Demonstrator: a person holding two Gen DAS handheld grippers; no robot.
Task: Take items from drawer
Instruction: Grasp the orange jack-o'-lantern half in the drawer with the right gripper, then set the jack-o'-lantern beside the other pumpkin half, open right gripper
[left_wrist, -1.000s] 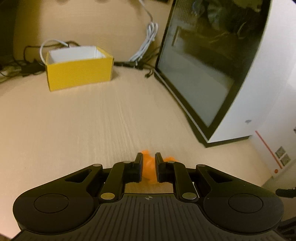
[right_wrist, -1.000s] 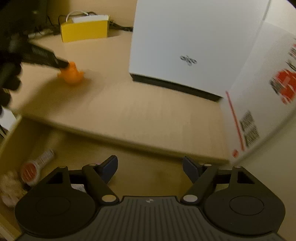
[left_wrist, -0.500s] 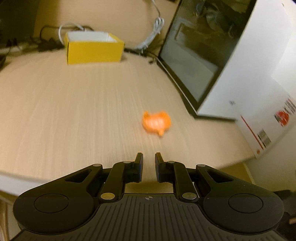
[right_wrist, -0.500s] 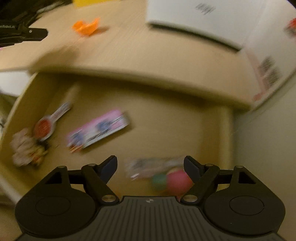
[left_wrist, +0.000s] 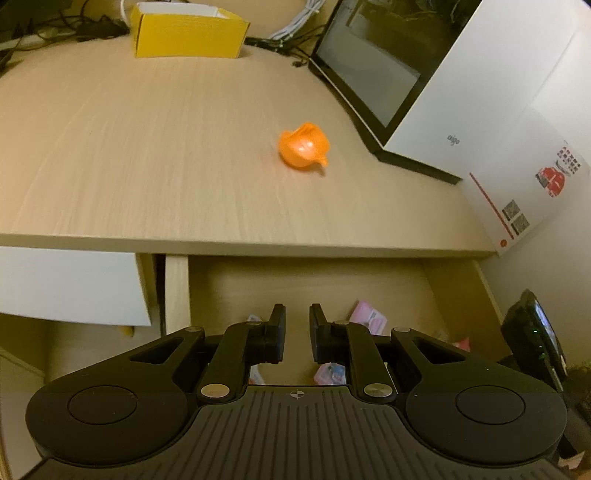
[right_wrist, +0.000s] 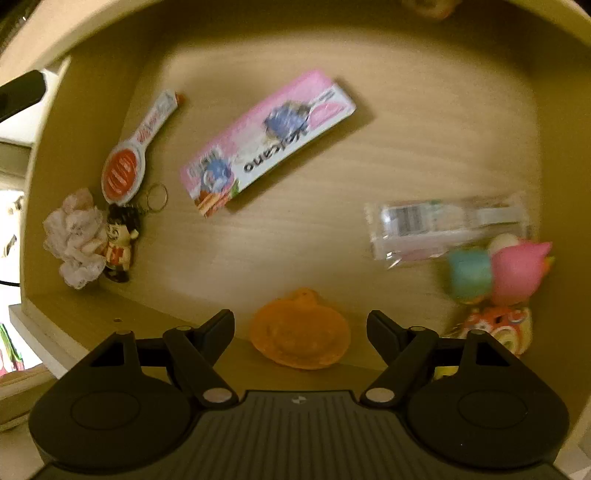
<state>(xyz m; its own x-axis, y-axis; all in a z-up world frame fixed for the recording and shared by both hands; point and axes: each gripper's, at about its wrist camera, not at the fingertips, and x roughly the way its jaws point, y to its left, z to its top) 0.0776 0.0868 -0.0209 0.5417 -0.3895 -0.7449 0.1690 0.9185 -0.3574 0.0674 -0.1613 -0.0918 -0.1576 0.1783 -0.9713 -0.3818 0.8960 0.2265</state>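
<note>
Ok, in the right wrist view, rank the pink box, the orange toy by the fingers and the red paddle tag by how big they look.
1. Pink box, clearly largest.
2. Orange toy, though its nearness to the camera inflates it.
3. Red paddle tag, slimmer overall.

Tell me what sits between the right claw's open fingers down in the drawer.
In the right wrist view, an orange toy lies in the gap of the right claw, untouched by either finger.
</note>
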